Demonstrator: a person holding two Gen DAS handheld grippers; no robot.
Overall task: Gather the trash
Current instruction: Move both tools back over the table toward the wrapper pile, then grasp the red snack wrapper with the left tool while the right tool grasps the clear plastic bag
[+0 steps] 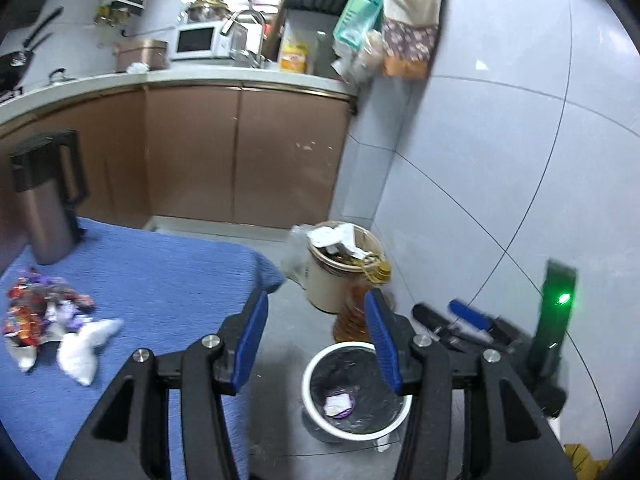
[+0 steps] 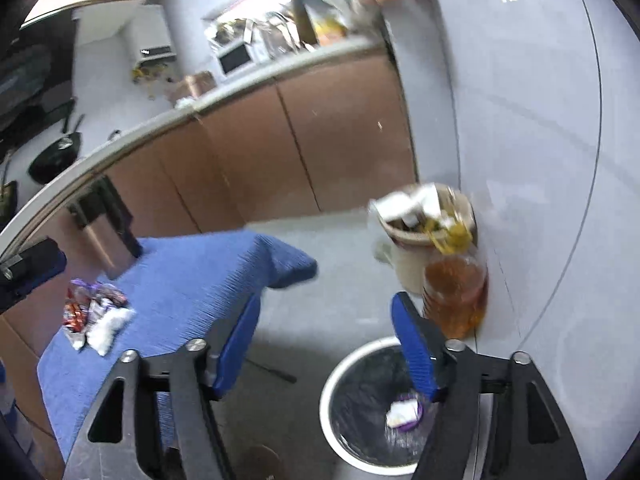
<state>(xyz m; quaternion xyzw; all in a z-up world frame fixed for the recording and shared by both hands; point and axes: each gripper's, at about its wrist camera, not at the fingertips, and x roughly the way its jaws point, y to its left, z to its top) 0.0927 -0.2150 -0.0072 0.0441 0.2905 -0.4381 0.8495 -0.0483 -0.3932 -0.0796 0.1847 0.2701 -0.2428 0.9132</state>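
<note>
I have both claws raised over the white trash bin (image 1: 320, 416), which stands on the floor beside the blue-covered counter (image 1: 160, 280). My left claw (image 1: 316, 332) is spread apart with nothing between its blue pads. My right claw (image 2: 328, 344) gapes wide and empty too, above the bin (image 2: 332, 380). At the bottom of the bin's black liner lies one purple-and-white wrapper (image 2: 404, 412). The rest of the trash, a pile of candy wrappers (image 1: 40, 312) and crumpled white tissues (image 1: 84, 348), sits on the counter, well to the left of the bin, near a brown thermos jug (image 1: 48, 208).
</note>
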